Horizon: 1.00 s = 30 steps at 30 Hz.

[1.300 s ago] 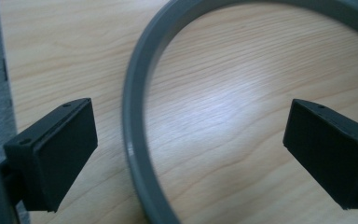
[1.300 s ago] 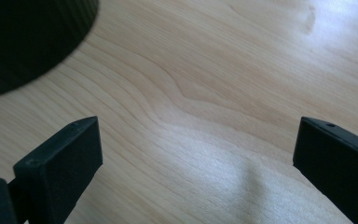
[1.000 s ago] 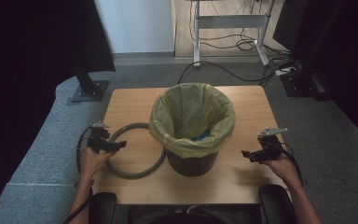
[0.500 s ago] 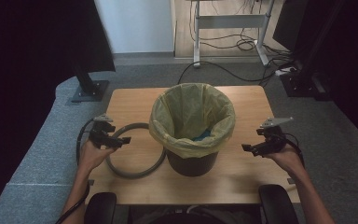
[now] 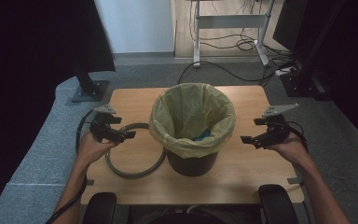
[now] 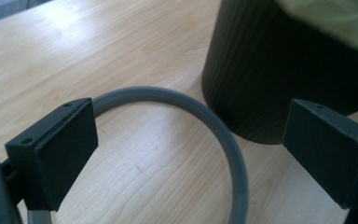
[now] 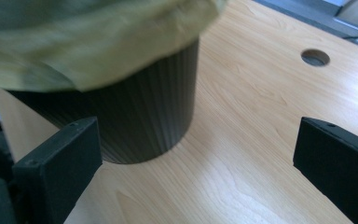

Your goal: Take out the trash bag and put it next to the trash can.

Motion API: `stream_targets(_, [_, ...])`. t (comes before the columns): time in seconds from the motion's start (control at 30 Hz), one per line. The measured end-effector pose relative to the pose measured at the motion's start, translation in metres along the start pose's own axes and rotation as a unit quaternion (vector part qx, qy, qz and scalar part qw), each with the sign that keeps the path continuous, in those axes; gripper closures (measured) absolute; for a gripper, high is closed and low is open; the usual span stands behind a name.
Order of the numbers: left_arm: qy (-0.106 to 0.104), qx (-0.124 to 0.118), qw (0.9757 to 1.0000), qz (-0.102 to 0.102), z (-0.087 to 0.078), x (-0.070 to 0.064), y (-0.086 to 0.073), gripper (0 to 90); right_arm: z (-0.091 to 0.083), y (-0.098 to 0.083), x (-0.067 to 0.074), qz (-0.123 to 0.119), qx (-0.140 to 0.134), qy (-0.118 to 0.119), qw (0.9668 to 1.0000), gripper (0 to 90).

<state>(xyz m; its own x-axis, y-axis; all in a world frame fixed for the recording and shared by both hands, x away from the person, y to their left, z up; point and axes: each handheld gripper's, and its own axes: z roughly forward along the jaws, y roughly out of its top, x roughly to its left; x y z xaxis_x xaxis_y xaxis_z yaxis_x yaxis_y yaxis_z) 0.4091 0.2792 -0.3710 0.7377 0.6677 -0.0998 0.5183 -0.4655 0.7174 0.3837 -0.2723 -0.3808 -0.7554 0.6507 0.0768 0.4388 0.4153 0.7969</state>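
Your left gripper point(image 5: 126, 135) hangs over the left part of the table point(image 5: 130, 98), its jaws spread wide with nothing between them. Just below it lies the grey ring point(image 5: 135, 173), flat on the wood, its right arc touching or nearly touching the foot of the bin point(image 5: 192, 163). In the left gripper view the ring point(image 6: 205, 116) curves between your jaws and runs close by the bin's dark ribbed wall point(image 6: 270, 74).

The bin stands upright at the middle of the table, lined with a yellow bag point(image 5: 177, 112) folded over its rim; something blue point(image 5: 200, 136) lies inside.

Your right gripper point(image 5: 249, 136) hangs on the bin's other side, apart from it, jaws also spread and empty. In its own view the bin point(image 7: 135, 116) stands beyond the left jaw, with the bag's edge point(image 7: 98, 42) hanging over it.
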Motion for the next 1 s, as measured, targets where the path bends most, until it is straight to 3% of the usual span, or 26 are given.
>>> stream_targets(0.17, [-0.021, -0.007, 0.9996, 0.019, -0.009, -0.007, 0.015, 3.9, -0.009, 0.012, 0.006, -0.009, -0.003, 0.009, 0.9999, 1.1])
stream_targets(0.3, [-0.024, -0.009, 0.9988, 0.041, -0.018, -0.016, 0.028, 4.1, -0.018, 0.024, 0.013, -0.021, -0.009, 0.020, 0.9995, 1.1])
stream_targets(0.53, [-0.058, -0.025, 0.9951, 0.076, -0.032, -0.037, 0.052, 4.6, -0.032, 0.052, 0.031, -0.050, -0.008, 0.051, 0.9974, 2.5])
stream_targets(0.63, [-0.070, -0.032, 0.9927, 0.092, -0.038, -0.047, 0.063, 4.8, -0.035, 0.059, 0.035, -0.056, -0.007, 0.059, 0.9967, 3.2])
stream_targets(0.67, [-0.081, -0.033, 0.9905, 0.107, -0.041, -0.055, 0.070, 4.9, -0.037, 0.066, 0.040, -0.064, -0.007, 0.065, 0.9958, 3.7])
stream_targets(0.77, [-0.084, -0.029, 0.9885, 0.122, -0.042, -0.065, 0.077, 5.1, -0.038, 0.073, 0.045, -0.071, -0.009, 0.072, 0.9948, 4.5])
stream_targets(1.0, [-0.125, -0.018, 0.9779, 0.166, -0.035, -0.093, 0.095, 5.4, -0.028, 0.092, 0.064, -0.103, 0.001, 0.104, 0.9893, 8.5])
